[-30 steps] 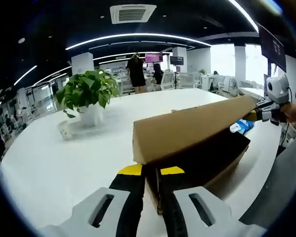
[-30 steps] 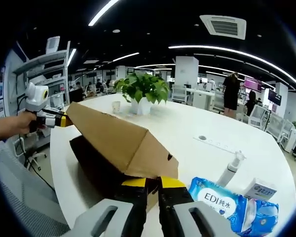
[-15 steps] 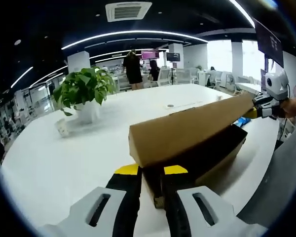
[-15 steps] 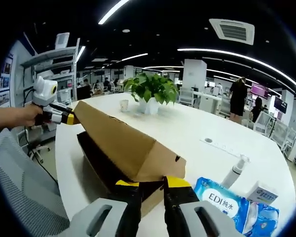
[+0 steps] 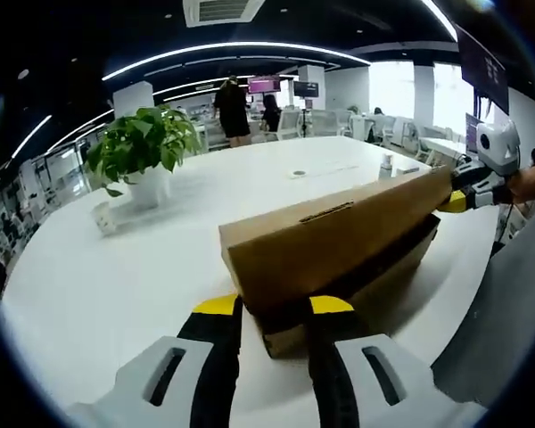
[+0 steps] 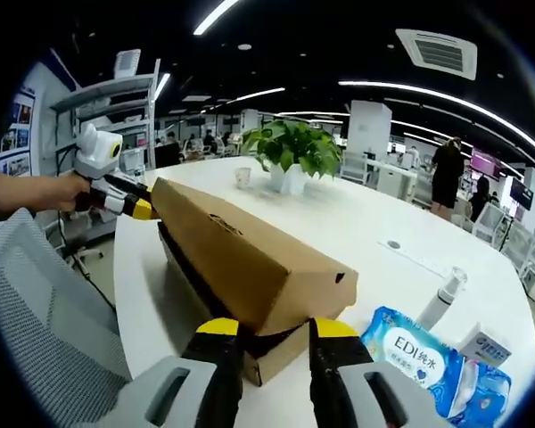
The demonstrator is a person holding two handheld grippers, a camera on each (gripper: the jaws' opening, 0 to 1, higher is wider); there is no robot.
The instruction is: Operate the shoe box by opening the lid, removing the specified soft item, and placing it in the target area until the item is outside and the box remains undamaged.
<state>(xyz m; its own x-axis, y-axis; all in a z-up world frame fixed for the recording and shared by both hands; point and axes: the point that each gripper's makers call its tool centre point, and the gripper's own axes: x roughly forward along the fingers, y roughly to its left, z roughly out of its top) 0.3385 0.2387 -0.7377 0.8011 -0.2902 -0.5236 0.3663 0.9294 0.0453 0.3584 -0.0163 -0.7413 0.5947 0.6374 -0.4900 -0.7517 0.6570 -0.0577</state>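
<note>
Lid of the shoe box sits lower than it did a second ago: the dark gap under it, wide then, is now a thin strip along the front in the left gripper view, and in the right gripper view the lid lies nearly flat on the box instead of rearing up as a steep wedge. Both views have also shifted with the hands, so the plant and the ceiling lights sit a little differently in each picture. One box stands on the white table, near its edge, with a grey chair back just beside it. Left gripper has its two yellow-tipped jaws parted around the near corner of the box, one jaw at each side of that corner; whether they press on the cardboard cannot be told. Right gripper stands the same way at the opposite corner, jaws apart with the box end between them, and its grip is likewise unclear. Each gripper also shows at the far end of the box in the other's view, held by a hand. Two grippers, then, and one box with one lid. On the table one potted plant stands well apart from the box, with one small white cup near it. Close to the right end lie one blue pack of wipes, one spray bottle and one small white carton. Two people stand in the far background.
</note>
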